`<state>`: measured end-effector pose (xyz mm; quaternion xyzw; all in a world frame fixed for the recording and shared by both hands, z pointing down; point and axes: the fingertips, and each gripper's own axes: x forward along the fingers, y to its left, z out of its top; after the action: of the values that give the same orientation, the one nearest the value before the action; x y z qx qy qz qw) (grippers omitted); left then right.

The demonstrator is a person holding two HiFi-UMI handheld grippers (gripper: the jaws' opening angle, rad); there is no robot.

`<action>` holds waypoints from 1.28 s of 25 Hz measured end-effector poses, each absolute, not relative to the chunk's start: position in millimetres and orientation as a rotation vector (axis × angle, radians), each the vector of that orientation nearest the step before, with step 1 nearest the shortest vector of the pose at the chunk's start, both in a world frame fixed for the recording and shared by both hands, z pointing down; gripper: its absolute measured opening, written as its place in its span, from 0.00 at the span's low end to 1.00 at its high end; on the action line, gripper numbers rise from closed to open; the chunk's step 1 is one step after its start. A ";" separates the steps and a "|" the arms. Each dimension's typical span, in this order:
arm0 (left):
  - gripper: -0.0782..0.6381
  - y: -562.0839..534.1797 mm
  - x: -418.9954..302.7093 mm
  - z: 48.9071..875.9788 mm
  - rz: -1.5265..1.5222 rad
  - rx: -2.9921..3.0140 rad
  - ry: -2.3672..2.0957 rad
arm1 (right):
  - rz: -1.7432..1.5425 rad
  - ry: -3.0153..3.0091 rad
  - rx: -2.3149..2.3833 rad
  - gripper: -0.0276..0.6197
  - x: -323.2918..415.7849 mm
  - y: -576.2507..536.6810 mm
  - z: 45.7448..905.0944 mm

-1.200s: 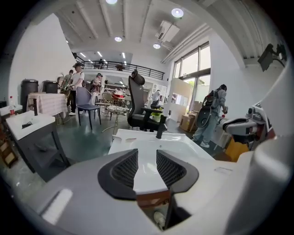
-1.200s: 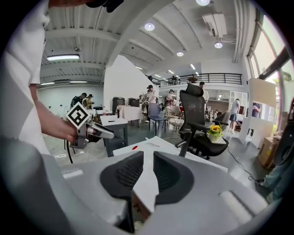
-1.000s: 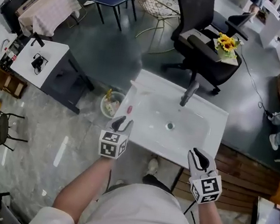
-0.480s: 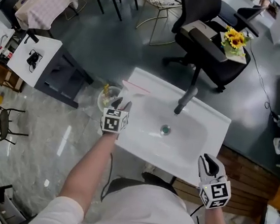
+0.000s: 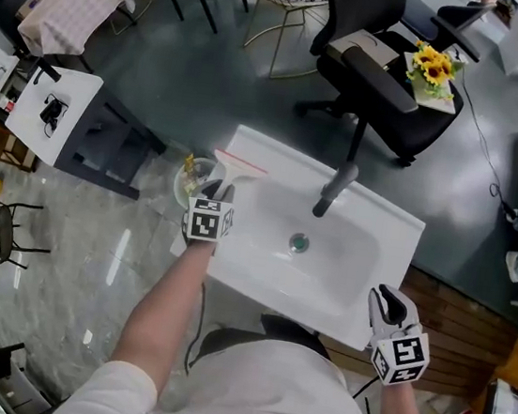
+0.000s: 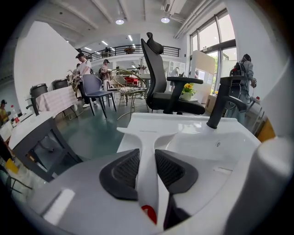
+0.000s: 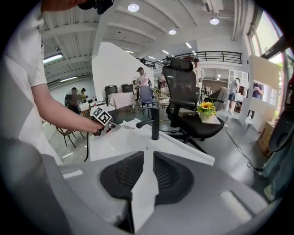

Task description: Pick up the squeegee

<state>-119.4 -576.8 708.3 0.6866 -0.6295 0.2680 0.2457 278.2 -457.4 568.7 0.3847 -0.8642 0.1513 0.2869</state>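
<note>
The white plastic squeegee with a red-tipped handle [image 5: 236, 162] lies at the far left corner of the white rectangular ceramic sink [image 5: 259, 277], its blade across the corner and its handle running back along the left edge. The left gripper [image 5: 216, 189] has just been closing its jaws, and the ribbed black pads now clamp that handle from both sides. The right gripper [image 5: 388, 302] sits at the sink's near right corner, well apart from the squeegee, its jaws a narrow slit apart with nothing between them.

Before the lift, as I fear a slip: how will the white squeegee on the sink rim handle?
The squeegee looks like glossy moulded plastic: probably stiff, light, and somewhat slippery. Its wide head sits far from the handle end, so it may dip.
</note>
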 end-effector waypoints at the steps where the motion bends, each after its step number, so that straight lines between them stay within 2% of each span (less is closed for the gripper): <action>1: 0.27 -577.0 -119.3 707.8 0.731 1.874 -1.720 | 0.407 -2.308 1.025 0.12 277.9 -457.5 570.0; 14: 0.27 -542.6 -123.1 660.0 0.618 1.909 -1.722 | 0.383 -2.370 0.959 0.12 230.2 -442.7 564.6; 24: 0.27 -459.2 -135.5 603.3 0.467 2.006 -1.676 | 0.382 -2.408 0.987 0.12 181.4 -394.4 559.2; 32: 0.27 -372.5 -155.8 555.2 0.373 2.067 -1.632 | 0.341 -2.414 0.999 0.06 138.2 -342.2 548.1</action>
<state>-155.8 -372.5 555.2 0.7546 -0.5959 0.1363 0.2386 138.2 -342.2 548.1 0.3672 -0.8869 0.1255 0.2506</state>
